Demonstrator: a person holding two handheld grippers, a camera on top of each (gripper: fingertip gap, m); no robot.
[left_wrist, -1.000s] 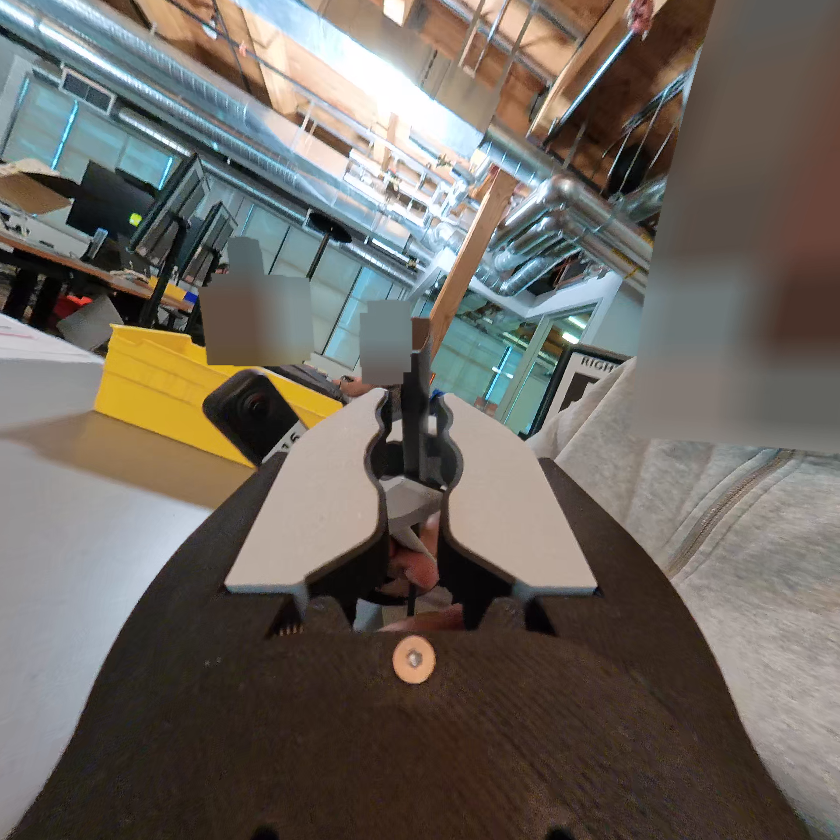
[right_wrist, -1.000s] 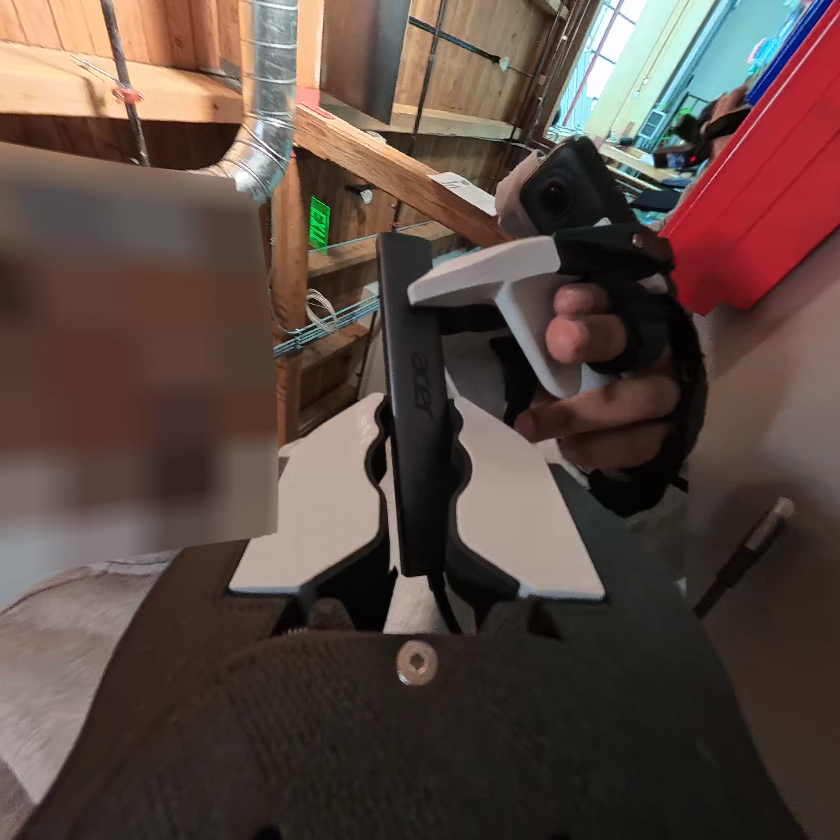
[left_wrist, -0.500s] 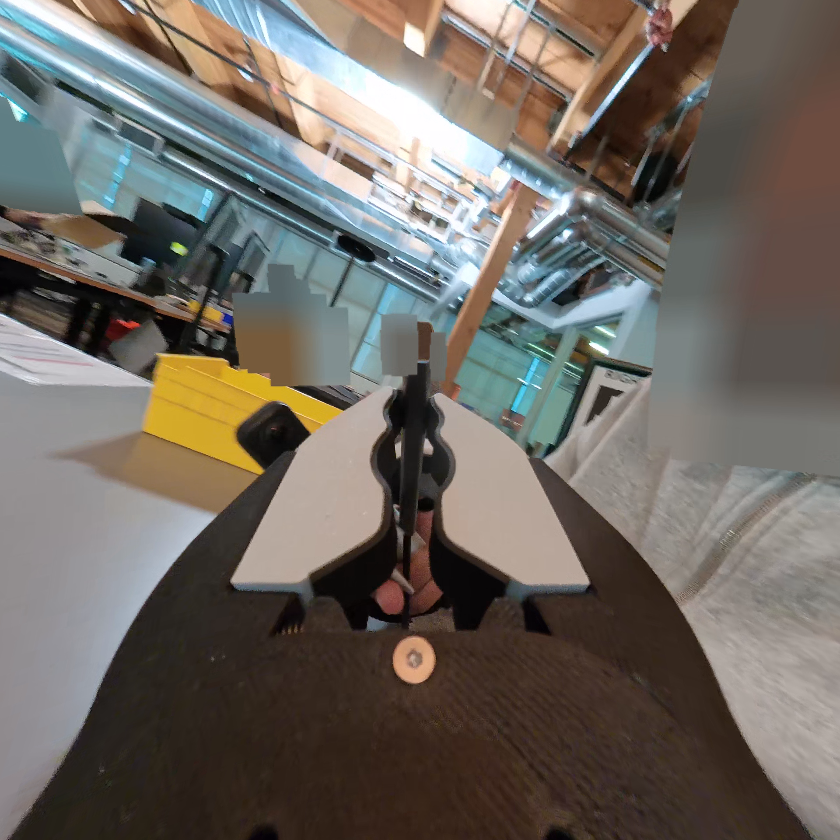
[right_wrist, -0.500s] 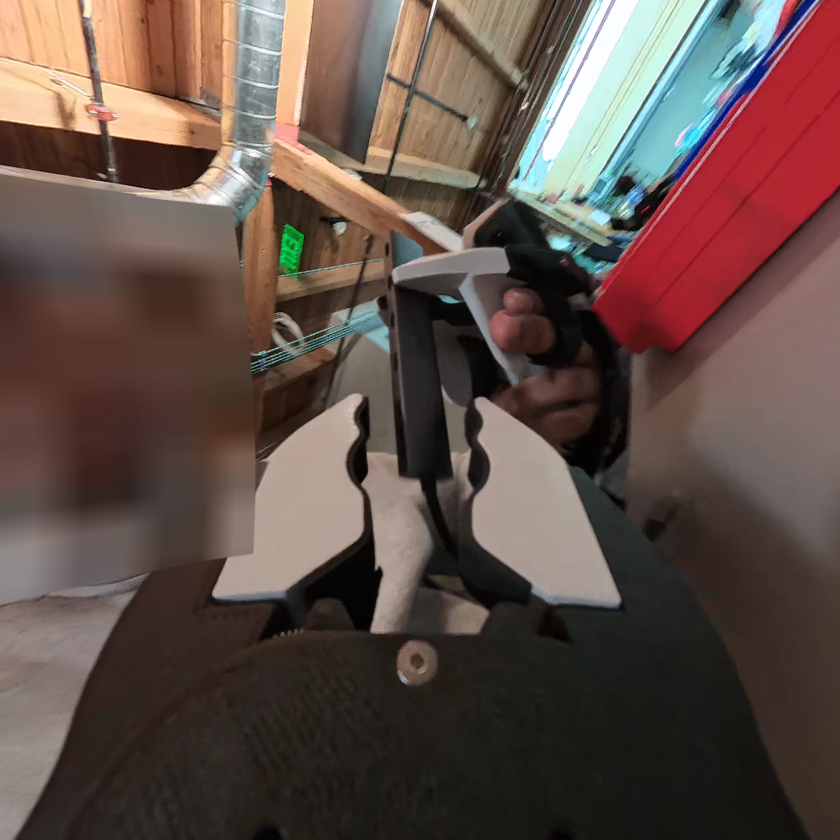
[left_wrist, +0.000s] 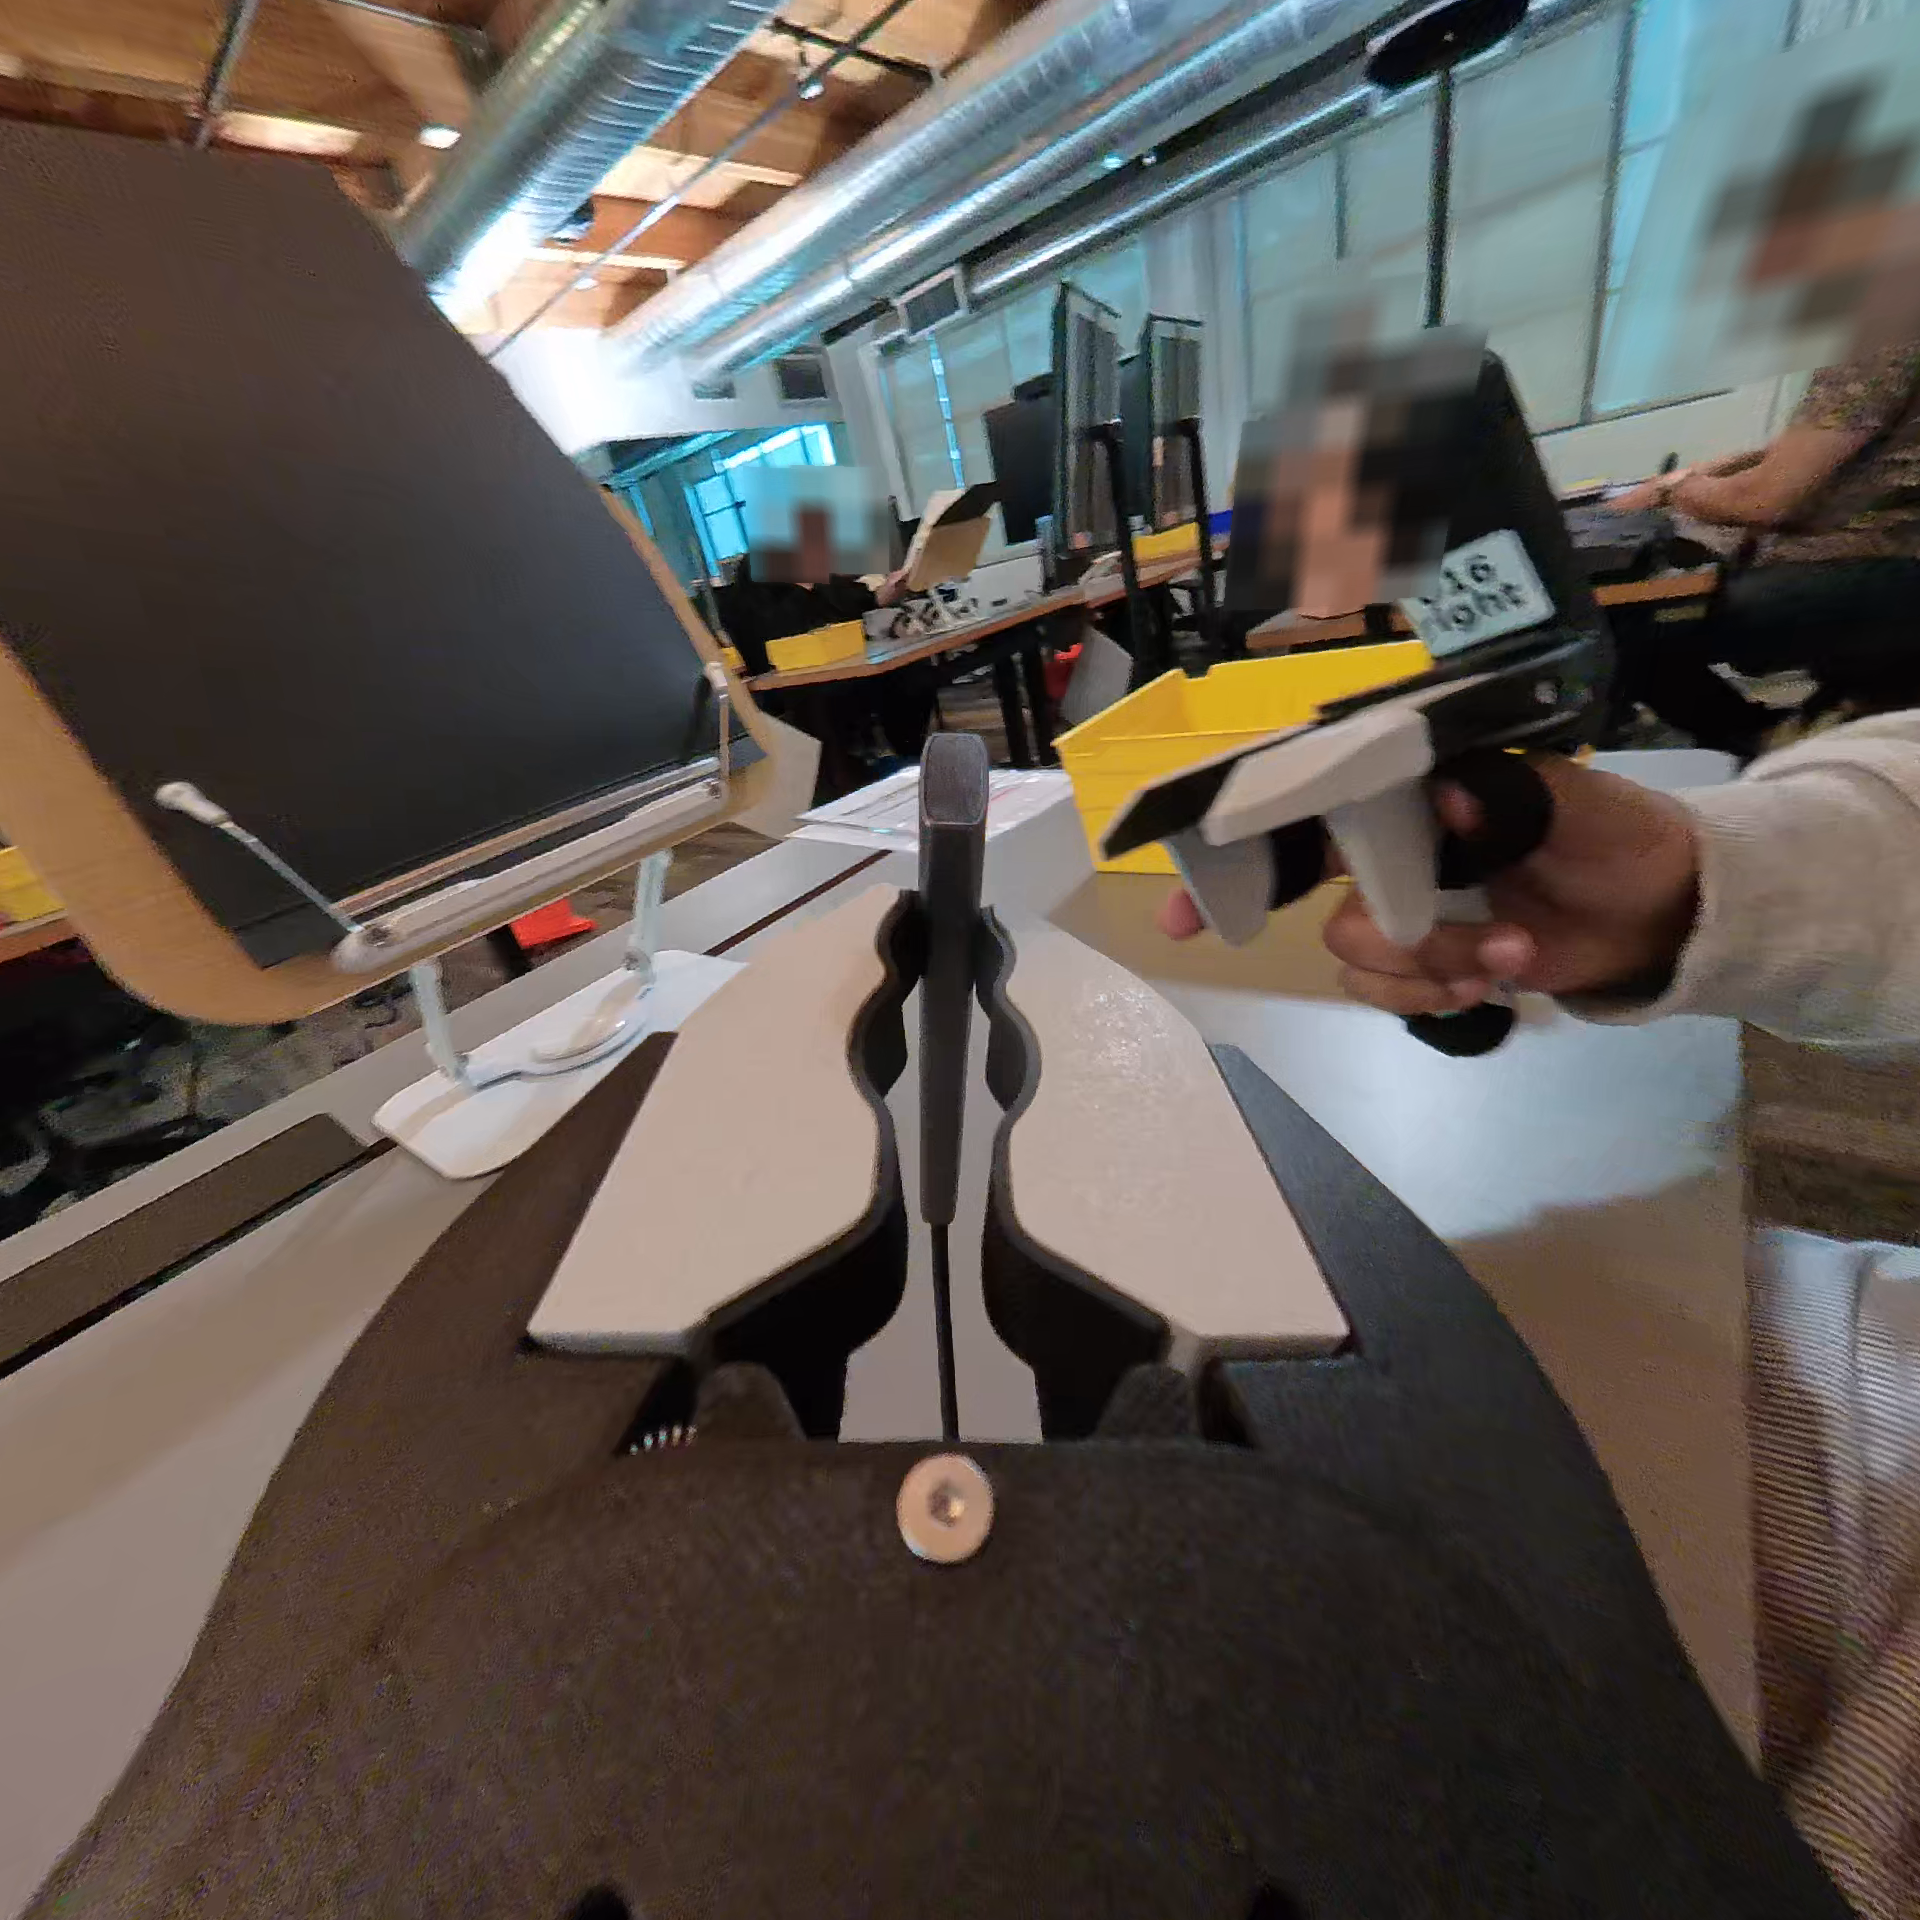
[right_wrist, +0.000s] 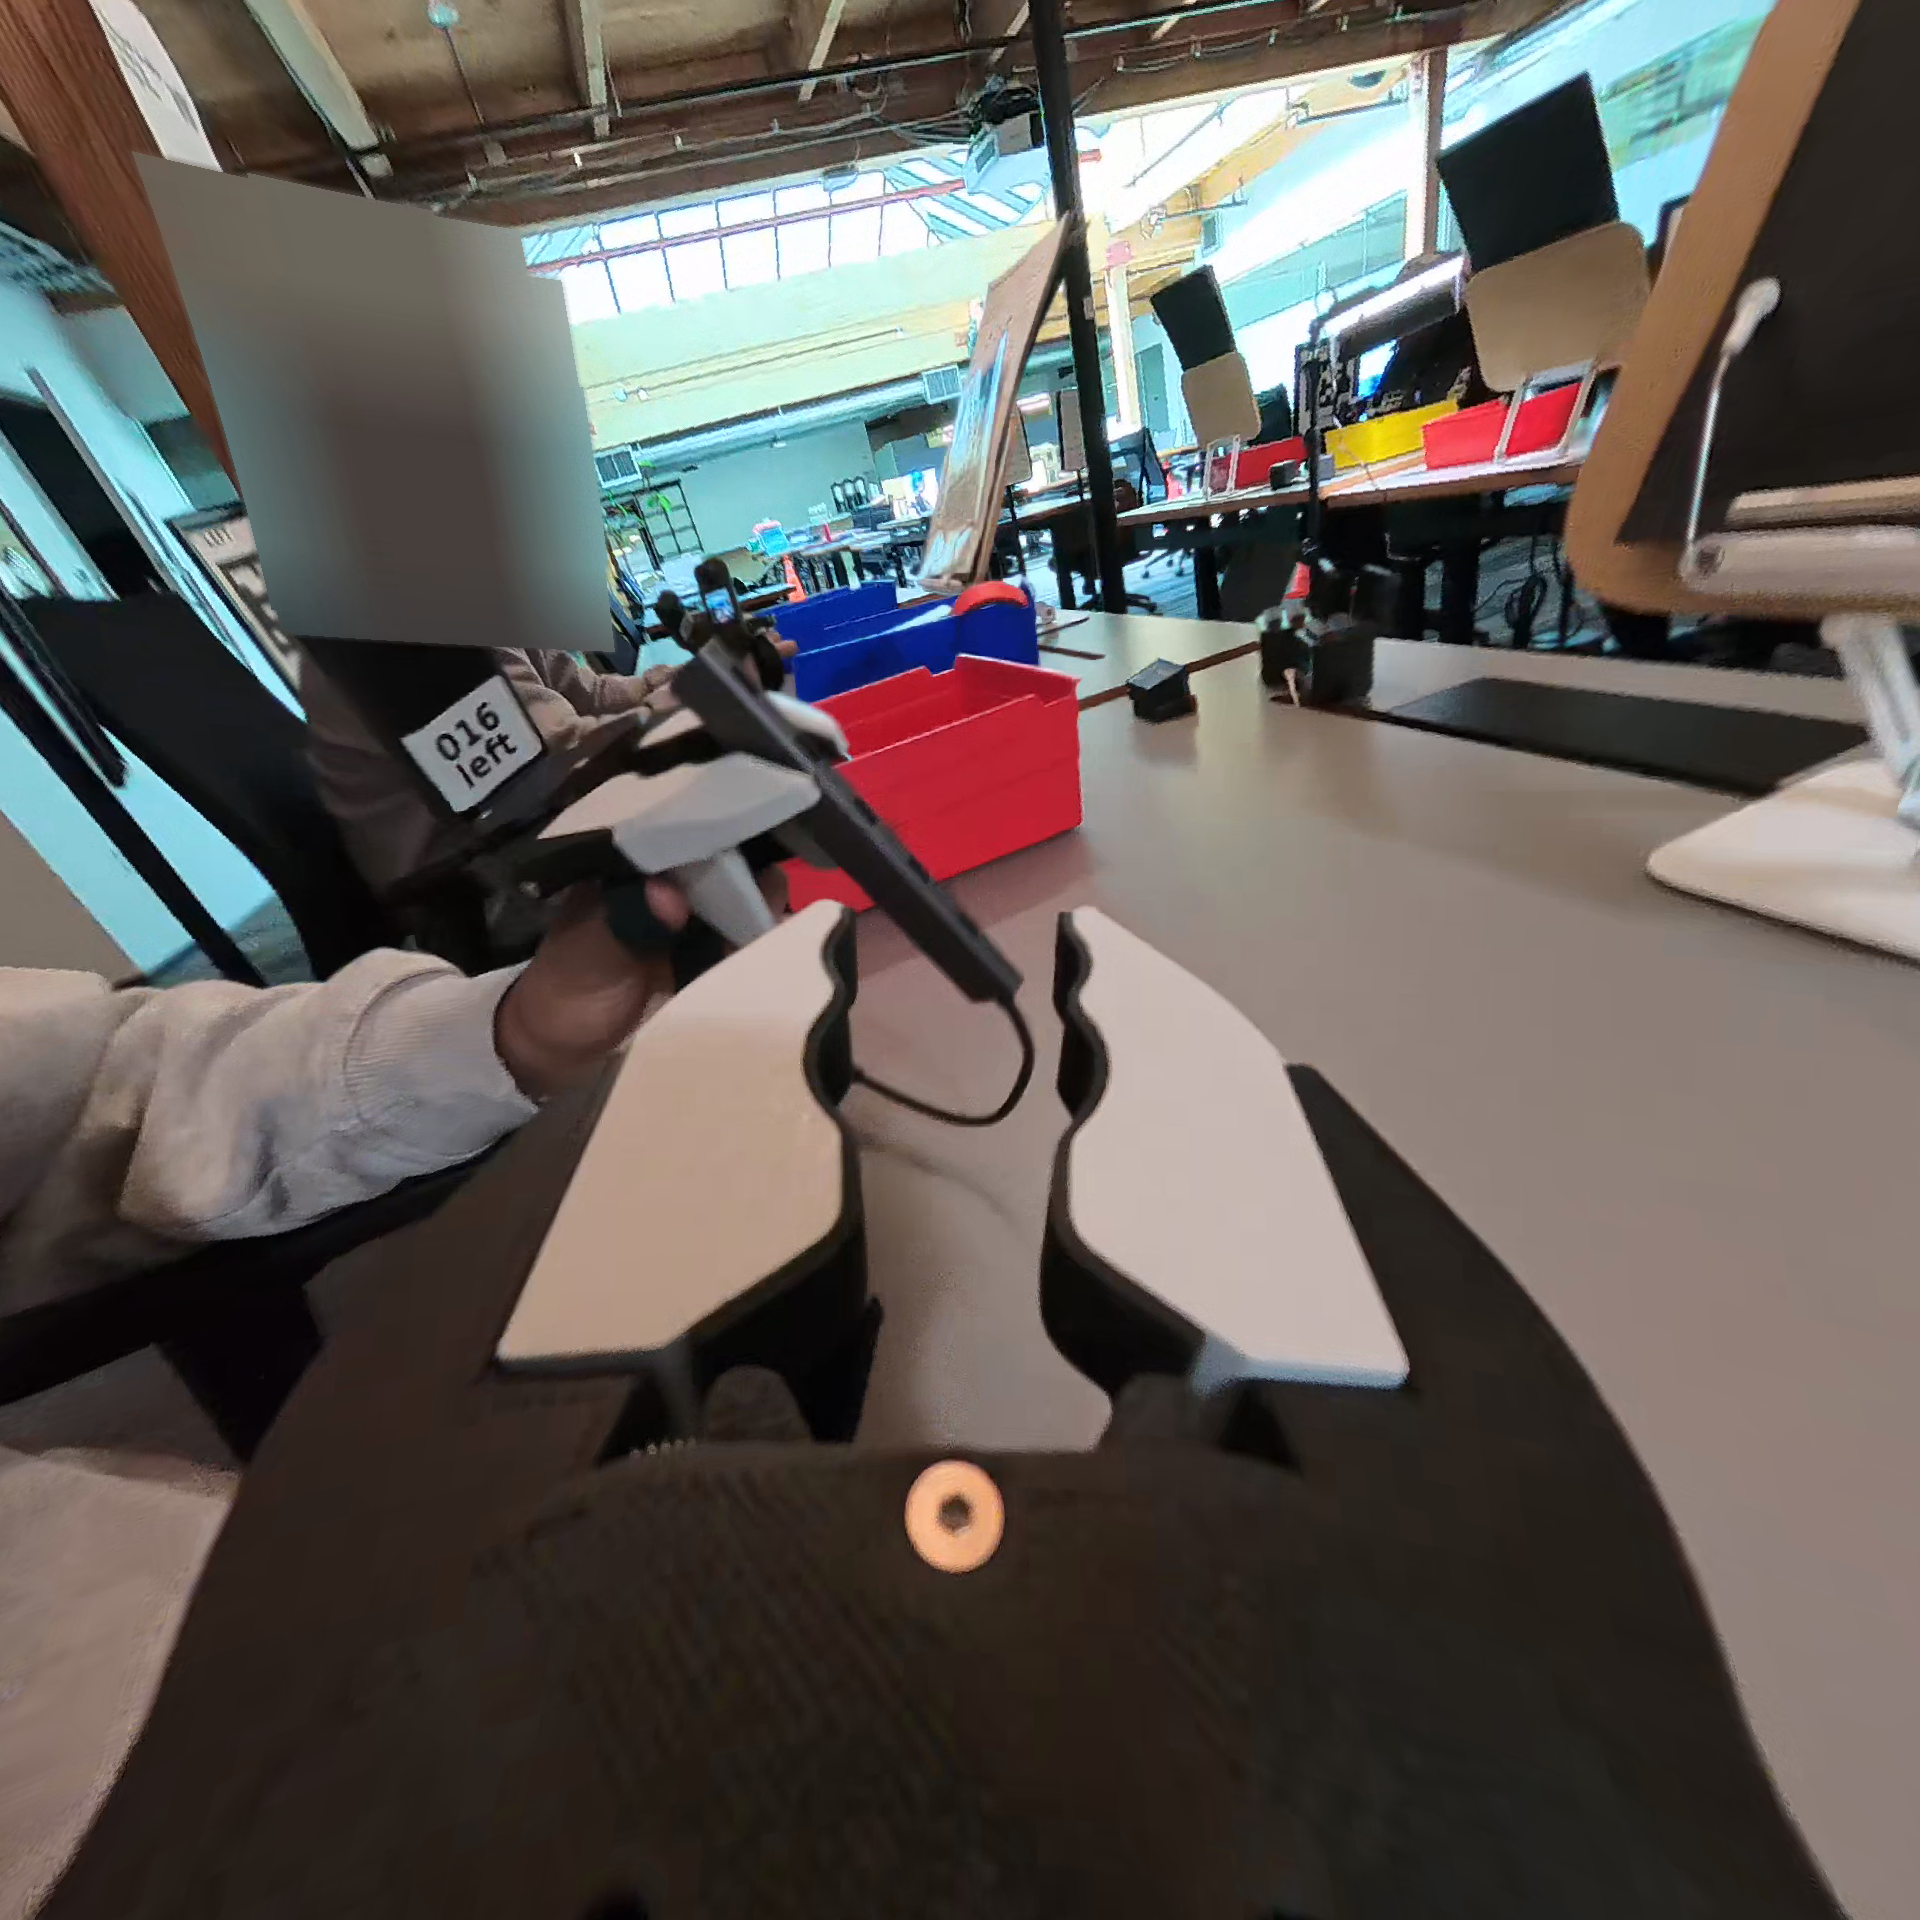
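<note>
A slim black bar with a thin cable trailing from its near end sits clamped between the jaws of the left gripper. From that gripper's own view, the bar's long axis runs straight out along the fingers, its rounded tip poking past them. From the right wrist view the same bar slants down toward the table, its cabled end hanging just ahead of the right gripper, whose jaws stand apart and hold nothing. The cable loops between those open fingers; whether it touches either one is hard to tell.

So the left gripper has the bar, and the right is near its lower end. A red bin stands behind the bar on the table, a yellow bin lies beyond the right gripper, and a tilted screen on a white stand rises to the left.
</note>
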